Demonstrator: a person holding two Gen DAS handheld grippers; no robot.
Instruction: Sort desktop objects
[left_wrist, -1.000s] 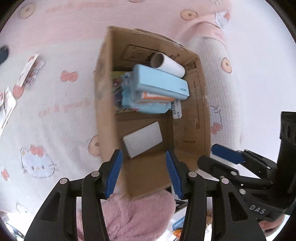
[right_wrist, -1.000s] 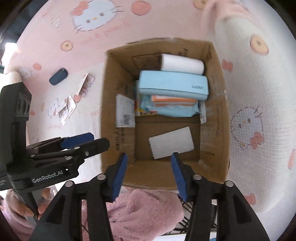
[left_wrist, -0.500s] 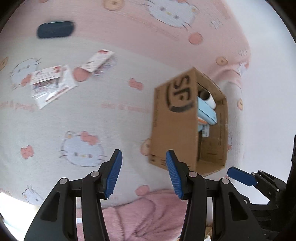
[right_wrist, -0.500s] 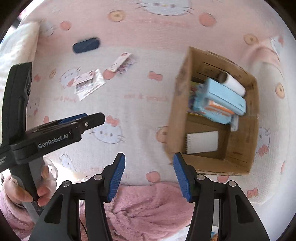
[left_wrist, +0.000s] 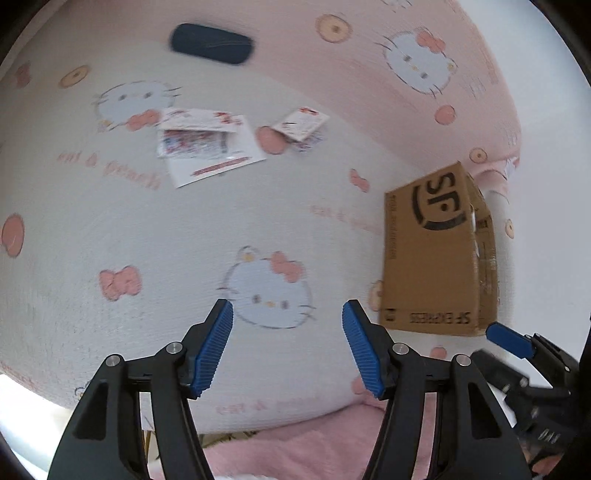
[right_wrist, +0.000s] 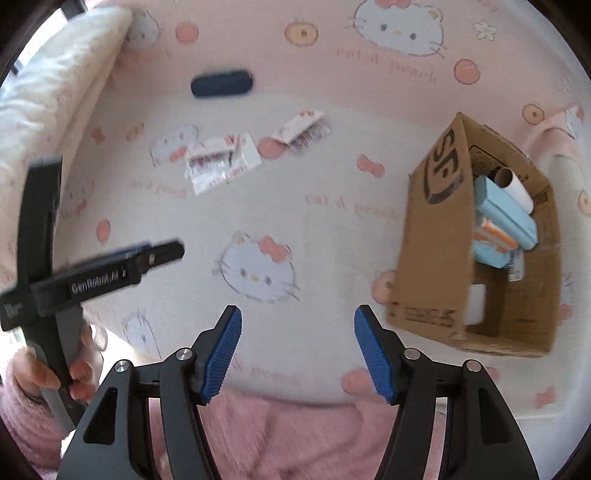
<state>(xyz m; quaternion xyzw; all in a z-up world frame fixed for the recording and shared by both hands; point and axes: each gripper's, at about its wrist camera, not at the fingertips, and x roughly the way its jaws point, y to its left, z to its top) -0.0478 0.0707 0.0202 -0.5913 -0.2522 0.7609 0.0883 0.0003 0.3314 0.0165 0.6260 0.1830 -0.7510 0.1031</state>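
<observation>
A brown cardboard box (right_wrist: 436, 258) stands at the right on the cat-print cloth, holding a light blue case (right_wrist: 506, 212), a white roll (right_wrist: 517, 188) and a white notepad (right_wrist: 476, 302). In the left wrist view the box (left_wrist: 428, 258) shows only its outer wall. Far back lie a dark blue case (left_wrist: 210, 42) (right_wrist: 221, 83), a stack of sticker sheets (left_wrist: 207, 146) (right_wrist: 219, 162) and a smaller packet (left_wrist: 303, 125) (right_wrist: 303, 129). My left gripper (left_wrist: 287, 345) and right gripper (right_wrist: 297, 349) hang over bare cloth, jaws opening with nothing between them. In the right wrist view the left gripper (right_wrist: 162, 253) shows side-on.
A cream pillow (right_wrist: 55, 88) lies at the far left. A pink fluffy sleeve (right_wrist: 288, 435) fills the near edge, and a hand (right_wrist: 44, 376) grips the left tool's handle. The right gripper's blue fingertip (left_wrist: 508, 339) pokes in low at the right of the left wrist view.
Both grippers have swung left, away from above the box, and sunk toward the cloth. Their jaws stand wider than before. The far papers and dark case have come into view.
</observation>
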